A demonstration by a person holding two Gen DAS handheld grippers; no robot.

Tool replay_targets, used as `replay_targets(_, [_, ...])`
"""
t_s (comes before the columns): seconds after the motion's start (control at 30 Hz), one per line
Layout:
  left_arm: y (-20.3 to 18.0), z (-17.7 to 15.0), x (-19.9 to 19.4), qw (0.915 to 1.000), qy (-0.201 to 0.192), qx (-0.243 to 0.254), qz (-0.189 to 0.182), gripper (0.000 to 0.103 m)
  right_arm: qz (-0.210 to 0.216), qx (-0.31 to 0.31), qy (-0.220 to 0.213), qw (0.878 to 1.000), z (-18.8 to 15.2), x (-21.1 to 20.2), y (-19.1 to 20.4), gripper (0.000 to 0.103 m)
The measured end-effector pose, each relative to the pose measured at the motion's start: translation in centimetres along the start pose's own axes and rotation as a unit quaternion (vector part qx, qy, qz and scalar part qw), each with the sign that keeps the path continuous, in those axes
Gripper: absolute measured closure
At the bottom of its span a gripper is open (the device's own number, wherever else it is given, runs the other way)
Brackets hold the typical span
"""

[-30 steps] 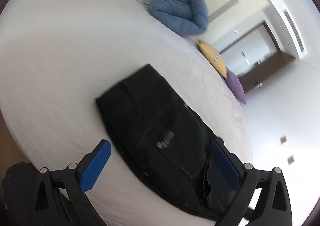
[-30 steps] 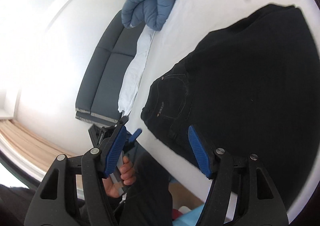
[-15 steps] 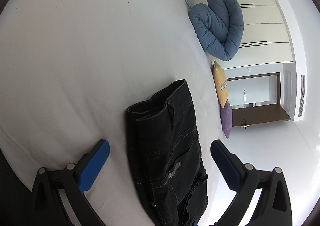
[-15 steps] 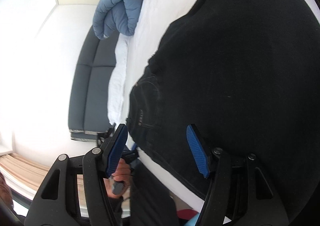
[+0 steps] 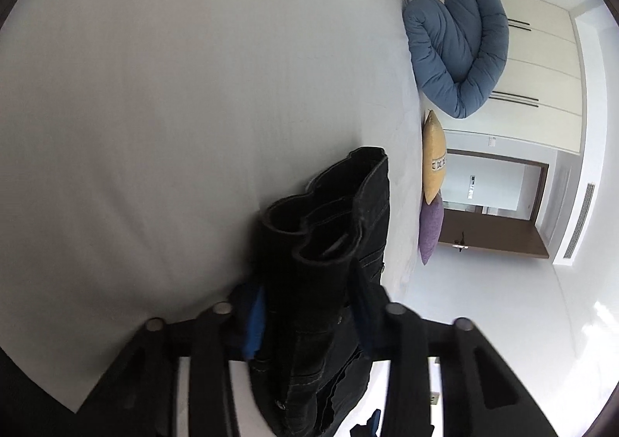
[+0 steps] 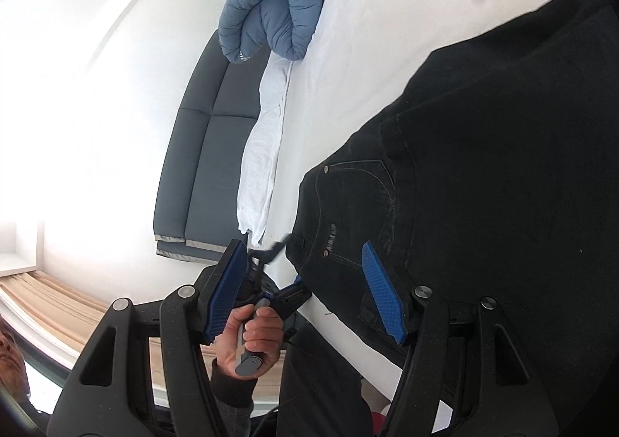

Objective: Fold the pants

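Left jaws closing onto pants (image 5: 329,243).

The pants (image 5: 329,243) lie on the bed (image 5: 174,108), one folded edge between the closing left jaws; the quilt (image 5: 456,50) sits well beyond.

Home bedrm: bed (image 5: 193,108), pillows (image 5: 433,158), wardrobe (image 5: 541,69).

The black pants (image 6: 503,166) run off the right edge — the left hand-held gripper (image 5: 309,317) half buried in folds.
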State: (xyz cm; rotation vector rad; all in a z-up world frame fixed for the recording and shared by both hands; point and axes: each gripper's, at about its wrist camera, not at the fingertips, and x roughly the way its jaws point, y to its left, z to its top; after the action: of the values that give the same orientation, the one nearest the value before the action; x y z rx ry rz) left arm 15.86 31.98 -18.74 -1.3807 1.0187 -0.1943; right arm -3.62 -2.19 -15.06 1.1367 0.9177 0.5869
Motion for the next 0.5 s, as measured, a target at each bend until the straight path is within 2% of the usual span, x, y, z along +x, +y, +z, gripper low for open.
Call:
replay_targets(0.1, [0.0,-0.3,-0.2,1.0,-0.006,0.008,-0.001,0.08,-0.016,-0.006,0.013,1.0,0.9,1.1,1.1,0.041])
replay_targets(0.23, [-1.8,-1.2,-0.9,0.9986,-0.024,0.046,-0.005,0.084,-0.025,-0.015,0.036,0.999,2.2,3.3,1.4,0.041])
replay_targets(0.3, [-2.8,-1.8,-1.3,0.9973,-0.034,0.064,-0.011,0.084,-0.044,-0.017,0.052,0.998,3.1,5.0,1.4,0.041])
replay_targets(0.37, [-3.9,-2.4,-1.6,0.9952,-0.043,0.087,-0.01,0.084,-0.064,-0.005,0.071,0.995,3.8,6.8,0.5,0.041])
replay_targets(0.43, [-4.8,-3.1,-1.8,0.9928,-0.049,0.109,-0.006,0.084,-0.128,0.027,0.105,0.986,4.0,8.9,-2.1,0.042])
replay_targets(0.47, [-5.2,-3.3,-1.9,0.9917,-0.052,0.118,-0.002,0.084,-0.142,0.038,0.114,0.983,3.9,9.7,-3.4,0.043])
replay_targets(0.5, [-5.8,-3.7,-2.0,0.9901,-0.054,0.13,0.0,0.084,-0.131,0.035,0.098,0.986,4.0,9.5,-3.9,0.048])
